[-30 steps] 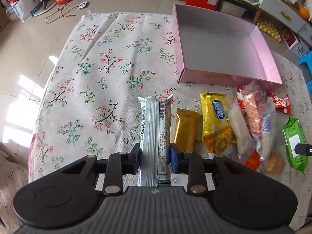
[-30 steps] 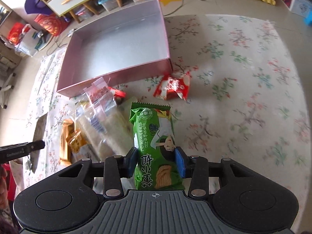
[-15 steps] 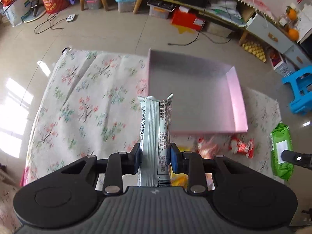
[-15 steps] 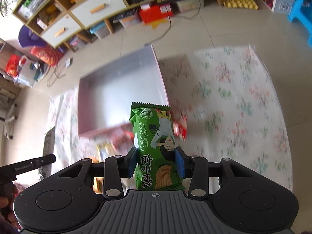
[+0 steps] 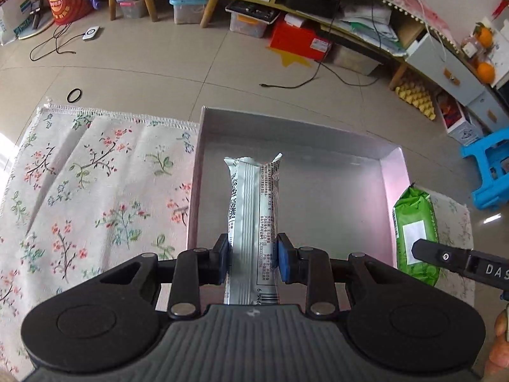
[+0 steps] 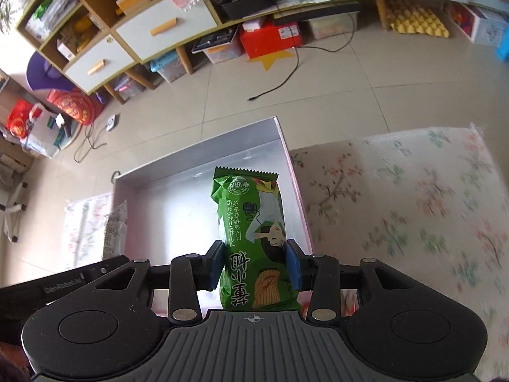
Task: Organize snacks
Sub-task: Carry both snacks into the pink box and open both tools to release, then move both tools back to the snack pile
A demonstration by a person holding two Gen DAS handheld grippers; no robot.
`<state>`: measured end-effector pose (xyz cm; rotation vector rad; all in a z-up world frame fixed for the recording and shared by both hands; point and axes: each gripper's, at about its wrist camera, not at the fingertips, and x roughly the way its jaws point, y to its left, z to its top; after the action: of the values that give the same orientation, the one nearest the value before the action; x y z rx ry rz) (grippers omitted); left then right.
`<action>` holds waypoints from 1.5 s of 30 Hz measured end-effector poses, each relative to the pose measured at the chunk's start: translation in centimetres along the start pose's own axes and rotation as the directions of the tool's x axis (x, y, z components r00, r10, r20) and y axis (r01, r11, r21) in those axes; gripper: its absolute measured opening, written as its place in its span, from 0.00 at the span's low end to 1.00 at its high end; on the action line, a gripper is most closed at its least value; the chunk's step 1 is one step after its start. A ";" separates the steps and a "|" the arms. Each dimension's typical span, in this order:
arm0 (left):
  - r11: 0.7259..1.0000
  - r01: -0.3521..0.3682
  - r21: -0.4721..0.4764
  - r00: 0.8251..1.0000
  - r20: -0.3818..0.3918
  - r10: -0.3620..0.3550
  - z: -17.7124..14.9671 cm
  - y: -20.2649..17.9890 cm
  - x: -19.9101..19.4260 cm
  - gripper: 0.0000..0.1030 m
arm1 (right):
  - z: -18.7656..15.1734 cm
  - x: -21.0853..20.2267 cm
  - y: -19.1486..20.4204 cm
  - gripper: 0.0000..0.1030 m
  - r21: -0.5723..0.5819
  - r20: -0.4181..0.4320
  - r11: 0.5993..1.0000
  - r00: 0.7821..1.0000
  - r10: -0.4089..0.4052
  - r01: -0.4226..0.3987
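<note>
**Two snacks held over the box**

The left gripper (image 5: 253,262) pinches a long silver snack bar (image 5: 253,210). Its two pads press on the sides of the bar, near the bottom end. The bar sticks out past the pads and points away from the camera. It hangs over the open box (image 5: 331,197), near the box's left wall. The bar's wrapper is shiny silver with small black print and a crimped top end.

The right gripper (image 6: 254,265) pinches a green snack bag (image 6: 251,232). Its pads squeeze the bag on both sides, below the middle. The bag also sticks out over the box (image 6: 178,210), close to the box's right wall. The bag is bright green with a zigzag top edge, a round badge, big dark letters and a picture of yellow wavy sticks.

The box is wide and flat, pink on the outside and grey inside. It sits on a cloth with small flowers (image 5: 95,191), which lies on a tiled floor.

In the left camera view, the green bag (image 5: 415,226) shows just past the right wall of the box. In the right camera view, the silver bar (image 6: 114,232) shows just past the box's left wall.
</note>
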<state>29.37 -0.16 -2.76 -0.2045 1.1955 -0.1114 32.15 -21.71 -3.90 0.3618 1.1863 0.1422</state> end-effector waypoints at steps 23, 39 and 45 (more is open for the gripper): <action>0.999 -0.036 0.039 0.999 0.030 0.035 -3.1 0.9 0.2 0.29 | -5.2 1.5 0.1 0.40 -0.100 0.034 0.992 0.997 -0.071 0.074; 0.990 -0.081 0.111 0.978 0.201 0.058 -6.9 1.1 -1.8 0.53 | -10.9 -3.9 -3.5 0.71 -0.013 0.283 0.999 0.958 0.037 -0.035; 0.995 -0.078 0.058 0.951 0.303 0.057 -8.6 1.8 -2.7 0.45 | -12.2 -4.8 -3.1 0.71 -0.115 0.350 0.988 0.926 0.139 -0.105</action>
<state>20.30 1.29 -3.73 -0.1141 0.8917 -0.0584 18.84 -23.54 -4.74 0.3614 0.7933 0.2303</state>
